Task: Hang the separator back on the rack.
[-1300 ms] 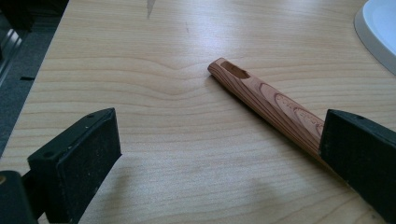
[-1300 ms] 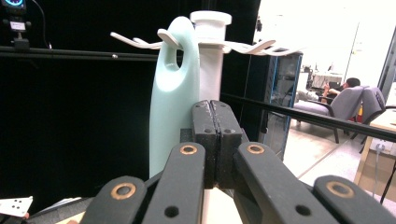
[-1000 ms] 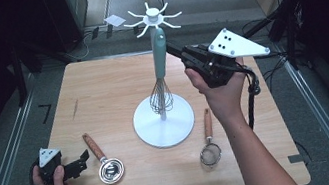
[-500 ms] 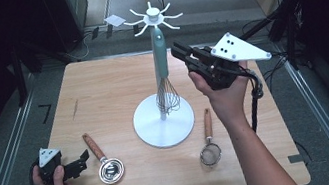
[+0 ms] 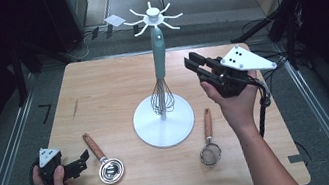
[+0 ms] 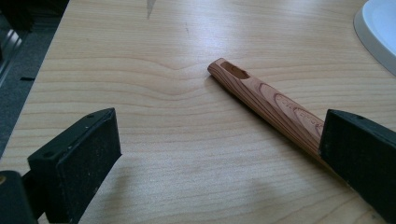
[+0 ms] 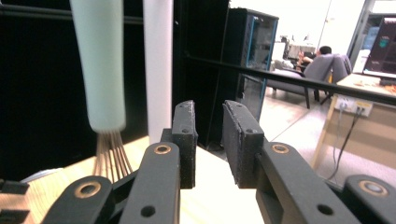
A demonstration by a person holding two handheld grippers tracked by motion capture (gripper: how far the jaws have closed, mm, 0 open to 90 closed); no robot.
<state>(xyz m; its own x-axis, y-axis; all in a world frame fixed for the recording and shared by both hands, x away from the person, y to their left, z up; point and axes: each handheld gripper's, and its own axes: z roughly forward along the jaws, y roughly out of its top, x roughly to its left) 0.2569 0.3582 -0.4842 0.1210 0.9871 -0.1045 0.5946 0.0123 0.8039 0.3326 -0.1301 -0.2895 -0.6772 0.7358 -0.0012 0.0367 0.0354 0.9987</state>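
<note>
A whisk with a pale green handle (image 5: 158,48) hangs from a white hook stand (image 5: 164,123) at the table's middle. My right gripper (image 5: 191,62) hovers just right of that handle, apart from it. Its jaws have just been opening and stand a little open with nothing between them. In the right gripper view the handle (image 7: 98,65) and the stand's pole (image 7: 158,65) rise left of my right gripper (image 7: 208,135). My left gripper (image 5: 82,159) rests open at the front left. The wooden handle (image 6: 261,100) of a small metal scoop (image 5: 106,163) runs toward one pad of my left gripper (image 6: 219,144).
A small strainer with a wooden handle (image 5: 209,141) lies right of the stand's base. The stand's hooks (image 5: 153,17) spread out above the whisk. The stand's white base (image 6: 380,28) sits at the top right of the left gripper view. Dark racks and cables surround the table.
My right gripper has drawn back to the right and downward from the whisk's handle, and its jaws have parted slightly. The whisk stays hanging on the stand. My left gripper has kept still.
</note>
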